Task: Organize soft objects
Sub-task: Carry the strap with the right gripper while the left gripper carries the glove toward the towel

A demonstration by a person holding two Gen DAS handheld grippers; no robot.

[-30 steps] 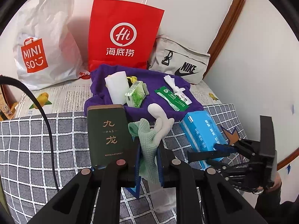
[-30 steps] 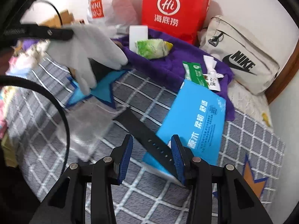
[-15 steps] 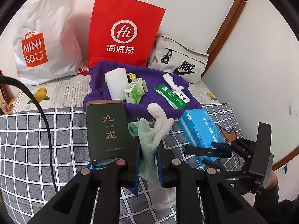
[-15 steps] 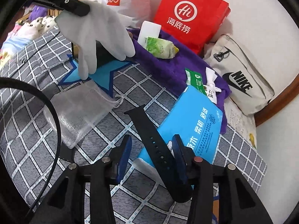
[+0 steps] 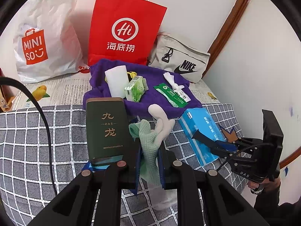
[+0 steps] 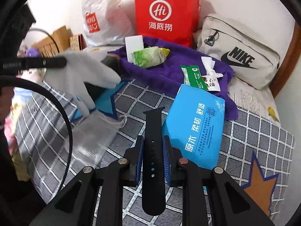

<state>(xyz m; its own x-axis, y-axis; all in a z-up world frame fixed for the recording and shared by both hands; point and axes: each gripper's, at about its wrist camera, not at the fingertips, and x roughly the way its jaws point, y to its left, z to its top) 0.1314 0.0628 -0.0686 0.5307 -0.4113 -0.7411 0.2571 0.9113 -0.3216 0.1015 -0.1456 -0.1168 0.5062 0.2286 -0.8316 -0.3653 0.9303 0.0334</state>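
My left gripper (image 5: 149, 148) is shut on a pale green and white glove (image 5: 150, 143), held above the checked bedspread; the glove (image 6: 82, 75) hangs at the left in the right wrist view. My right gripper (image 6: 152, 146) is shut on a black watch strap (image 6: 153, 150), lifted off the bed beside the blue tissue pack (image 6: 199, 126). That gripper (image 5: 216, 143) with the strap shows at the right in the left wrist view. A clear drawstring pouch (image 6: 94, 135) lies on the bedspread below the glove.
A dark green box (image 5: 106, 128) lies left of the glove. A purple towel (image 5: 156, 98) holds a white block, green packets and a wipe. A red paper bag (image 5: 124, 28), a white Miniso bag (image 5: 37, 43) and a grey Nike pouch (image 5: 180, 64) stand against the wall.
My right gripper closed on the black strap and lifted it off the tissue pack, turning it upright between the fingers. My left gripper keeps holding the glove, nearly still.
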